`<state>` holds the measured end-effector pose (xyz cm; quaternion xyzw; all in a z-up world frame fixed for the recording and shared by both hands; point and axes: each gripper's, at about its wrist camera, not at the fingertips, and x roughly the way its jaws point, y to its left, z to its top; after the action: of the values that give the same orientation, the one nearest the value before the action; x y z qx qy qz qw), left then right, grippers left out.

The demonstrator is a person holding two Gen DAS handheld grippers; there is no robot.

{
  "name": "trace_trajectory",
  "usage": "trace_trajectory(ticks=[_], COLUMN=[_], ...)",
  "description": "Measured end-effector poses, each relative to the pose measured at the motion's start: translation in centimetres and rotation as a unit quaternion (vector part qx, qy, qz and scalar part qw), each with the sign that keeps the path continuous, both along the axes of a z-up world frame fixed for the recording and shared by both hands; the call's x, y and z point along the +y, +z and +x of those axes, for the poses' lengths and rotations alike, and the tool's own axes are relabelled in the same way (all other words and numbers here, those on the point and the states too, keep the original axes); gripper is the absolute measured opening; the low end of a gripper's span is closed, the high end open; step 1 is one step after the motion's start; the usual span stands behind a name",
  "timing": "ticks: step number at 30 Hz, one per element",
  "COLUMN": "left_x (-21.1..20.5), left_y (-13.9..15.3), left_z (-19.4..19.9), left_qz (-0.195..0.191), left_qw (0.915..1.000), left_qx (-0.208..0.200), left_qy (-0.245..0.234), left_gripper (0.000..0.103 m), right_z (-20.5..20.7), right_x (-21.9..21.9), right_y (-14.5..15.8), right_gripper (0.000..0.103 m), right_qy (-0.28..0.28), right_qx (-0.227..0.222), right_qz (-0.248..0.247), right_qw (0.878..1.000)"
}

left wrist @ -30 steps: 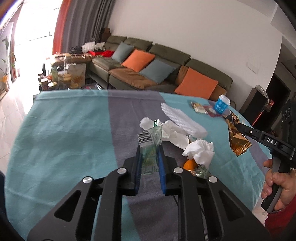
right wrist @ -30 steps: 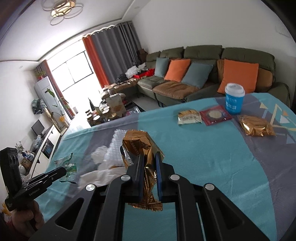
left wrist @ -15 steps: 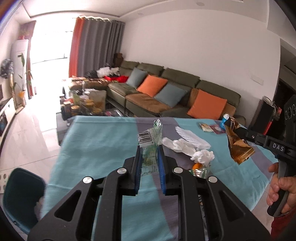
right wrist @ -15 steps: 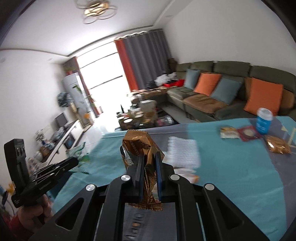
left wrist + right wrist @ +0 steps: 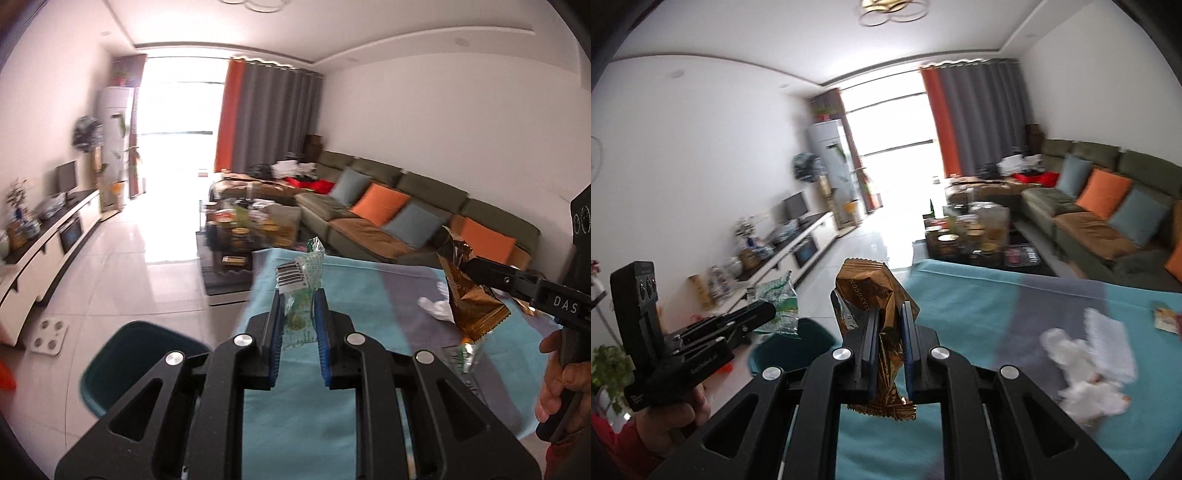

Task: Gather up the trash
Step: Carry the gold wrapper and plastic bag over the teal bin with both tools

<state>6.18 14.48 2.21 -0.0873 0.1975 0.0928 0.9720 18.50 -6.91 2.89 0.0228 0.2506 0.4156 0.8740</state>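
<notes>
My left claw [image 5: 298, 325] clamps the green wrapper [image 5: 301, 291], my right claw [image 5: 889, 345] pinches the gold wrapper [image 5: 882, 321], both held clear of the table [image 5: 979, 306] for the teal bin [image 5: 125, 354] at left

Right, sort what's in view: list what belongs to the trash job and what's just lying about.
Job:
left gripper, shut on the green wrapper
right gripper, shut on the gold wrapper
teal bin on the floor
crumpled tissues on the table

Lying about:
sofa
orange cushion
white floor scale
</notes>
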Motion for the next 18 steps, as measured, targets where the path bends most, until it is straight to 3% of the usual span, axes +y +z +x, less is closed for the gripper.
trace_trajectory(ticks=[9, 18], left_x=[5.5, 10.6], left_y=[0.7, -0.6], left_z=[-4.2, -6.5], left_qz=[0.01, 0.001], left_qw=[0.9968, 0.9903], left_qx=[0.002, 0.025], left_qy=[0.08, 0.137], left_gripper=[0.017, 0.017], right_z=[-0.5, -0.7], right_x=[8.3, 16.6], right_y=[0.9, -0.9], right_gripper=[0.01, 0.01], right_qy=[0.08, 0.141], right_qx=[-0.001, 0.011], right_qz=[-0.008, -0.054], right_qw=[0.997, 0.988])
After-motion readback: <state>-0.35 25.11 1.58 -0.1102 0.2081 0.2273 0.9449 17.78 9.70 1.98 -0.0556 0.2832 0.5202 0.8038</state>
